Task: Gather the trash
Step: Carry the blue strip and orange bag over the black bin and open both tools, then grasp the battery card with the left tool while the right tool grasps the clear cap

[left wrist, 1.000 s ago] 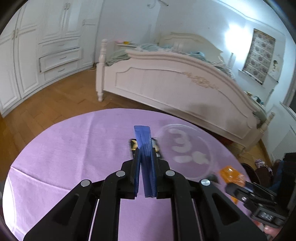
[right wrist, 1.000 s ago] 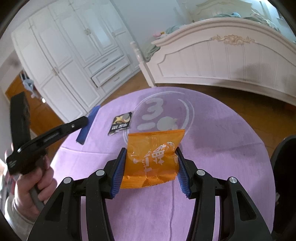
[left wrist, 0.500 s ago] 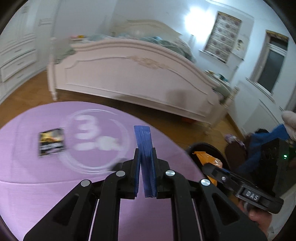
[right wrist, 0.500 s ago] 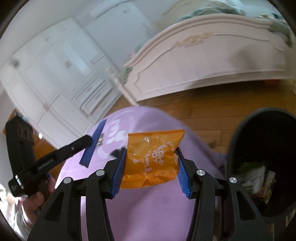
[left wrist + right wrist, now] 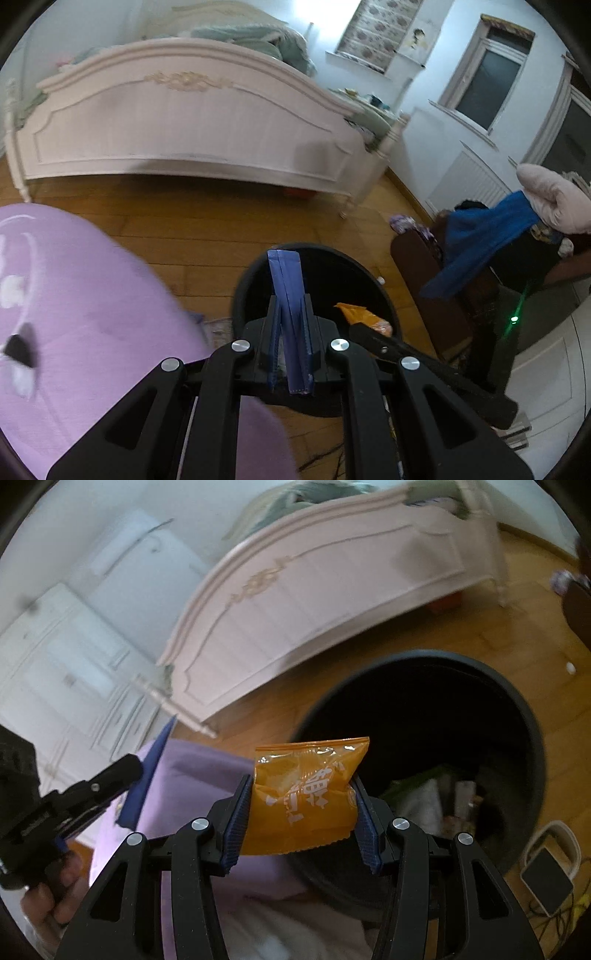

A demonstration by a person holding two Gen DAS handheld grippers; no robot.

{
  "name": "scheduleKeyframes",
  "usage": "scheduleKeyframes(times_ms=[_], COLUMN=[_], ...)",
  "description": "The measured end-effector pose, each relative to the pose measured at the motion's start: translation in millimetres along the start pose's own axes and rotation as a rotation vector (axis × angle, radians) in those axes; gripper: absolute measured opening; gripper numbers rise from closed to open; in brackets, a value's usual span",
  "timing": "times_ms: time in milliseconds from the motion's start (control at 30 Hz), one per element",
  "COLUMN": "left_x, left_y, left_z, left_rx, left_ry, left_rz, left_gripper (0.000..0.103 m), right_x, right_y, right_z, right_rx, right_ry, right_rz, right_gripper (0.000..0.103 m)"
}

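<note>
My right gripper point(image 5: 301, 821) is shut on an orange snack packet point(image 5: 304, 794) and holds it at the near rim of a black trash bin point(image 5: 532, 746) that has litter at its bottom. My left gripper point(image 5: 291, 350) is shut on a flat blue wrapper point(image 5: 286, 295) held upright over the same bin point(image 5: 243, 288). The right gripper's finger and the orange packet point(image 5: 365, 317) also show in the left wrist view. The left gripper with its blue wrapper point(image 5: 147, 775) shows at the left of the right wrist view.
A round table with a purple cloth point(image 5: 74, 295) lies to the left, with a small dark packet point(image 5: 18, 349) on it. A white bed point(image 5: 184, 122) stands behind on the wood floor. Clothes lie on a dark chair point(image 5: 480, 251) at right. A white device point(image 5: 550, 875) sits beside the bin.
Both grippers have swung right, away from the table to above the bin, each still holding its piece of trash. The dark packet stays on the table.
</note>
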State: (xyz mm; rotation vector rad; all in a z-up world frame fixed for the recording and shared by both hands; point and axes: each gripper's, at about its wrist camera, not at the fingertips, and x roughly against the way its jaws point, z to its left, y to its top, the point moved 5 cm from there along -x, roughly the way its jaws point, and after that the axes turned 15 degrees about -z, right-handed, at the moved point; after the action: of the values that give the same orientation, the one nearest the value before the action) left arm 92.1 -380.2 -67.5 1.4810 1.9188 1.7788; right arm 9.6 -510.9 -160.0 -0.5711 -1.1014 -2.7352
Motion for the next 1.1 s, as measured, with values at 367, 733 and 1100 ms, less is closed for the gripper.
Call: scheduleKeyframes(times_ms=[367,733,1100], left_x=[-37.8,-53.6,-43.5], left_y=[-21.3,-34.4,-32.0], left_z=[-38.6,-45.6,-52.6], left_rx=[-0.061,-0.082,-0.107], left_ry=[-0.034,-0.024,-0.038], left_rz=[0.081,0.125,0.095], left_gripper=[0.012,0.012,0.074], right_x=[5.1,6.4,8.9], right_y=[-11.0,-23.3,-21.4], right_z=[-59.3,-81.7,-78.9], right_rx=[-0.077,-0.108,-0.129], right_ry=[-0.048,-0.068,-0.102], right_rz=[0.008,0.034,0.044], right_gripper=[0.051,0.051,0.079])
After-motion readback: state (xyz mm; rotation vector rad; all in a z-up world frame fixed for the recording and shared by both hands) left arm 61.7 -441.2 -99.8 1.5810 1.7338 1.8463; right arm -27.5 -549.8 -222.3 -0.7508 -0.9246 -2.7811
